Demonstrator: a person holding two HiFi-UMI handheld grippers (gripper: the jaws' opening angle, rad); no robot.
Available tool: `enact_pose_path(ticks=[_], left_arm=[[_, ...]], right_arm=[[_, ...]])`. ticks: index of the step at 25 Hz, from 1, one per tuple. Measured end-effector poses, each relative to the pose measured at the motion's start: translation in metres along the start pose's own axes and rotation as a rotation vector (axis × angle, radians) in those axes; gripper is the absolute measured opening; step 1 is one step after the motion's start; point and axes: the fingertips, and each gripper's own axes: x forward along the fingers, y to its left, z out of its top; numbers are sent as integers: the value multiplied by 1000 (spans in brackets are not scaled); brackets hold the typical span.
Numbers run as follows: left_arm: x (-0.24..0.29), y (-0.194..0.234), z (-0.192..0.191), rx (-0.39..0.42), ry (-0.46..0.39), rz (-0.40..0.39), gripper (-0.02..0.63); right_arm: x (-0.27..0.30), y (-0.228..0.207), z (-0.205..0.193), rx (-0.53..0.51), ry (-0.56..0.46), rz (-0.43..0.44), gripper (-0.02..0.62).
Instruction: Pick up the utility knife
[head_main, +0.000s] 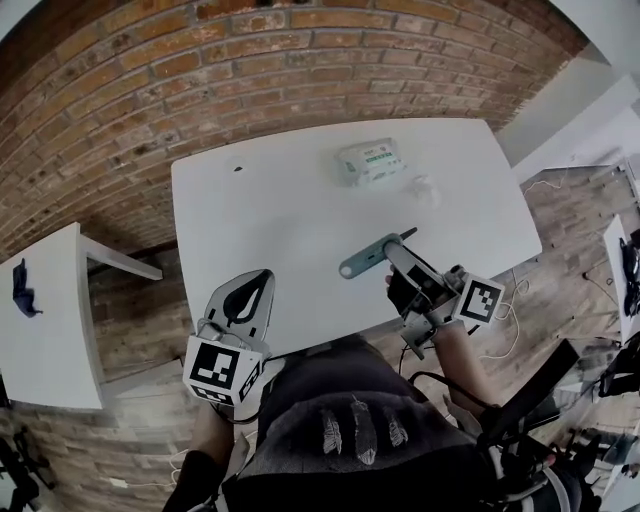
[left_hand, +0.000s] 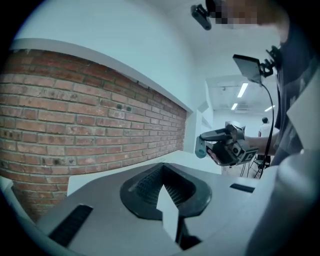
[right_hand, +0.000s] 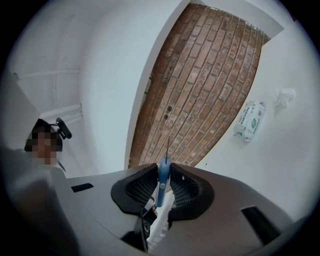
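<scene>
The utility knife (head_main: 368, 256) is a slim grey-blue tool, held above the white table (head_main: 280, 220) near its front right. My right gripper (head_main: 398, 256) is shut on it. In the right gripper view the knife (right_hand: 161, 186) stands edge-on between the two black pads, its thin tip poking out past them. My left gripper (head_main: 250, 298) hangs at the table's front edge on the left, shut with nothing in it. The left gripper view shows its pads (left_hand: 150, 185) pressed together, and farther off the right gripper (left_hand: 226, 146) with the knife (left_hand: 202, 148).
A green-and-white pack of wipes (head_main: 371, 162) and a crumpled tissue (head_main: 425, 190) lie at the table's far right. A second white table (head_main: 40, 330) at the left carries a small blue object (head_main: 22, 290). A brick wall runs behind; cables trail on the floor at right.
</scene>
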Motion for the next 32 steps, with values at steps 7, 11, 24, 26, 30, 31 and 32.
enact_pose_path(ticks=[7,11,24,26,30,31,32], left_arm=[[-11,5,-27,-32,26,-26,-3],[-4,-11,-38,-24,69,-85,-3],[35,-85,-18,113,129,-108,-3],[39,-105,-21,118,152,-102,-3],[50,-144,-15,144,175,-58,-3],[52,-155,-11,147,175,-51,-3],[54,-165,-9,151,177,-45,-3]], right_arm=[[2,9,-20,-21,8,1,78],[-20,9,-26,1,-21,-39,78],[-101,-6,-1,-35,-26,-31,78],[-118,-9,3,-11,-18,-21,77],[-160,-15,17,30,-10,0,77],[-170,-16,21,38,-12,9,78],[-180,-18,24,49,-13,18,78]])
